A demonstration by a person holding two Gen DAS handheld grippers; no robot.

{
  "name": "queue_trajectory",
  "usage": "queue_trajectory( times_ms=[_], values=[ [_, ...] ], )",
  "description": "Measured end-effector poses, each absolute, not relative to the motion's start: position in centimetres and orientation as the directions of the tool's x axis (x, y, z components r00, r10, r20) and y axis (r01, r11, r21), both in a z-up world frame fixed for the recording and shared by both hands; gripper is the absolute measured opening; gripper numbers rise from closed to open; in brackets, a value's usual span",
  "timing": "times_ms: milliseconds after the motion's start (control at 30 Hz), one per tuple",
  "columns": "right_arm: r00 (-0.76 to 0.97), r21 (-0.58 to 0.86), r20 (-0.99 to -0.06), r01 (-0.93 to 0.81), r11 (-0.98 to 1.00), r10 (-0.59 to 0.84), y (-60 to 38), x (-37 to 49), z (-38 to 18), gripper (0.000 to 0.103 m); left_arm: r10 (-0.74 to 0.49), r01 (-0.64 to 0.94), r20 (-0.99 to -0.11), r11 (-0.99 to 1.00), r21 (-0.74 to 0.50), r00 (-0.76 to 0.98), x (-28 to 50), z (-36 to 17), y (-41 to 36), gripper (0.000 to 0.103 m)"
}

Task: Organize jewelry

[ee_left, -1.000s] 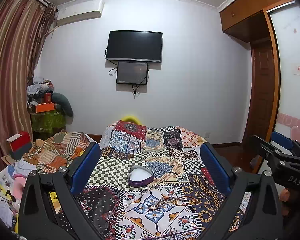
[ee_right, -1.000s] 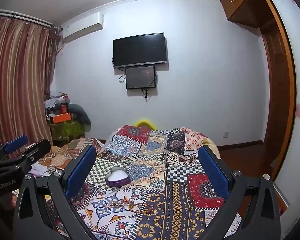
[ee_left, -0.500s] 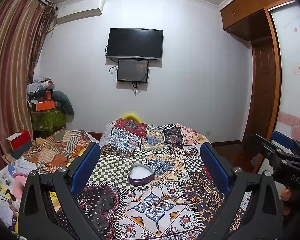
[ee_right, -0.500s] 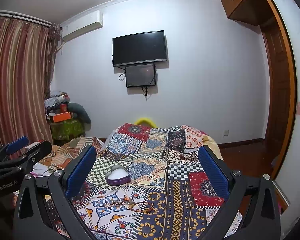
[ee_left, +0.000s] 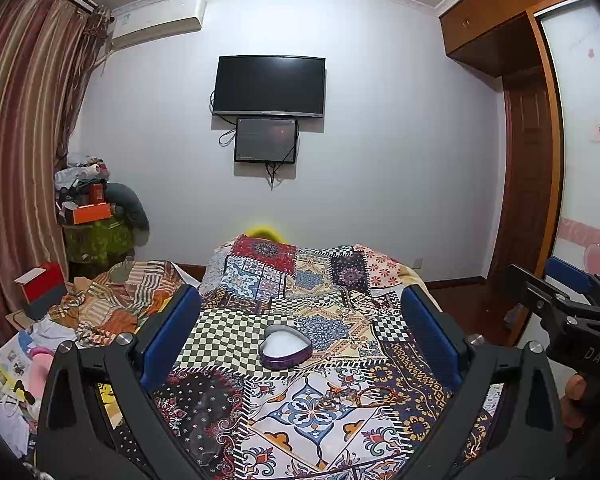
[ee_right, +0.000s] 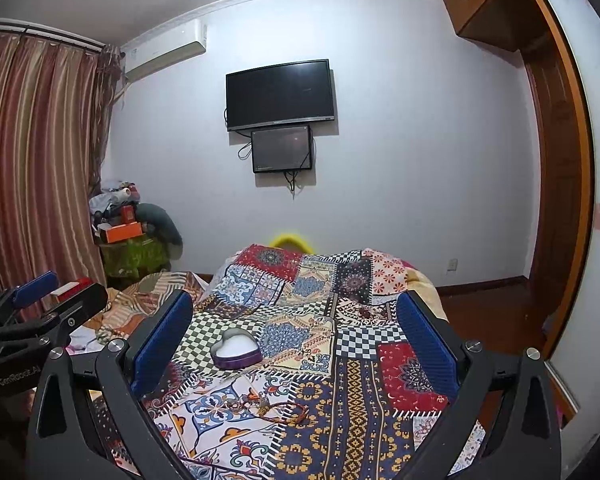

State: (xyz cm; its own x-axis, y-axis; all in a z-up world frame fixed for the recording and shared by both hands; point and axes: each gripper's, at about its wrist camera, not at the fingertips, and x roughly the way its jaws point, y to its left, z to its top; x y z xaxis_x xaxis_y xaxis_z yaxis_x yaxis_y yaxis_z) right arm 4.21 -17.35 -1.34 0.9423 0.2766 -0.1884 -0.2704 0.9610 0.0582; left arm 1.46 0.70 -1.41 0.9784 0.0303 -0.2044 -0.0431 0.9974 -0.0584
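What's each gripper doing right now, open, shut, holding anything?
Left gripper: open, jaws wide apart, holding nothing, above the quilt.
Right gripper: open, jaws wide apart, holding nothing.

Wall-mounted television (ee_left: 269, 85), striped curtains (ee_left: 18, 152)

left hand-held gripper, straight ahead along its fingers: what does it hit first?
Probably the heart box, centred between the open fingers of the left hand-held gripper on the quilt. If it runs lower, the jewelry comes first; depth is unclear.
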Motion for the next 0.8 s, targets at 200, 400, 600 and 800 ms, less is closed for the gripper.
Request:
queue_trajectory(
  times_ms=[200,400,600,800],
  values=[
    [0.941,0.059,-0.191,-0.272,0.96,0.278,-17.27,4.12,-1.44,0.101,0.031,-0.043,-0.205,0.997,-0.058,0.978,1.46,-1.5,0.71,0.101],
    [0.939,0.061,-0.196,-0.275,0.96,0.281,-17.36,4.4,-1.48,0.101,0.028,-0.041,-0.207,0.997,-0.059,0.978,1.41,-1.62,0.62,0.101],
    [0.939,0.062,-0.198,-0.276,0.959,0.282,-17.41,4.5,-1.54,0.101,0.025,-0.039,-0.209,0.997,-0.059,0.978,1.5,-1.77,0.65,0.101],
    [0.938,0.063,-0.2,-0.275,0.959,0.282,-17.42,4.53,-1.57,0.101,0.024,-0.038,-0.215,0.997,-0.06,0.976,1.64,-2.02,0.87,0.101]
  ],
)
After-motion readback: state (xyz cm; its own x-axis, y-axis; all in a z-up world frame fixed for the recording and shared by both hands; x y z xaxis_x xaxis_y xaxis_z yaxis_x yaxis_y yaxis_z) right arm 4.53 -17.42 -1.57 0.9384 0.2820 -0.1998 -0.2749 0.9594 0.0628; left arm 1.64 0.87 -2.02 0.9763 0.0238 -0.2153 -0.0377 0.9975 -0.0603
